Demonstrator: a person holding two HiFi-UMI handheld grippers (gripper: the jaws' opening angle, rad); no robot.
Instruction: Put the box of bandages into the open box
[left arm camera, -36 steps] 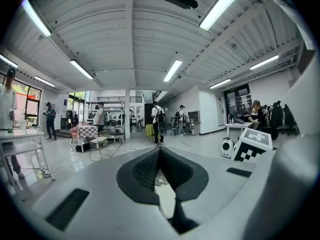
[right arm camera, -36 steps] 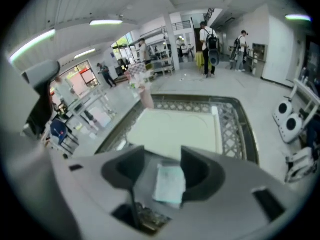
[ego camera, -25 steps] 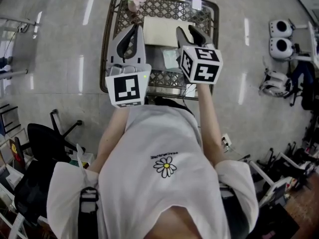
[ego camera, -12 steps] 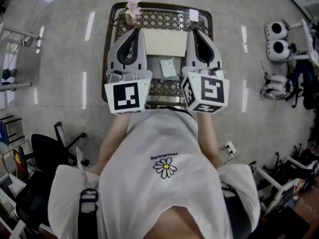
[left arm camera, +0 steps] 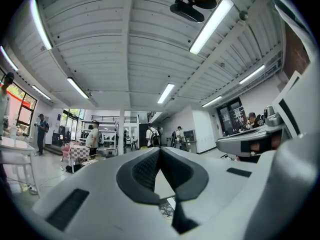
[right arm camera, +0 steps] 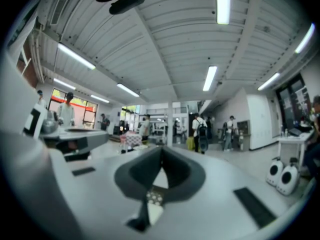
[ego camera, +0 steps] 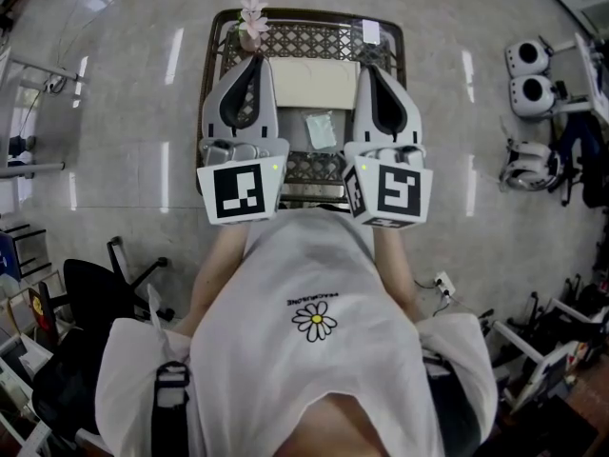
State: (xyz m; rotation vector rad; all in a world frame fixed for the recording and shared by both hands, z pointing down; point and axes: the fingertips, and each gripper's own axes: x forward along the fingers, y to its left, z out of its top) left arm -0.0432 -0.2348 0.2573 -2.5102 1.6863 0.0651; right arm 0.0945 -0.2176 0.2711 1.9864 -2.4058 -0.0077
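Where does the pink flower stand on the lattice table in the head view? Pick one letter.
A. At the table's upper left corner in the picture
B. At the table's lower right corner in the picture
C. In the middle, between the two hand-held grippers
A: the pink flower shows at the upper left corner of the table, right by its far rim.

dark brown lattice table [ego camera: 304, 36], cream box [ego camera: 314, 82], pale green packet [ego camera: 321, 129], pink flower [ego camera: 253, 12]; white left gripper [ego camera: 255, 59] and right gripper [ego camera: 365, 67] with black-and-white marker cubes; white shirt [ego camera: 314, 369], yellow-centred daisy
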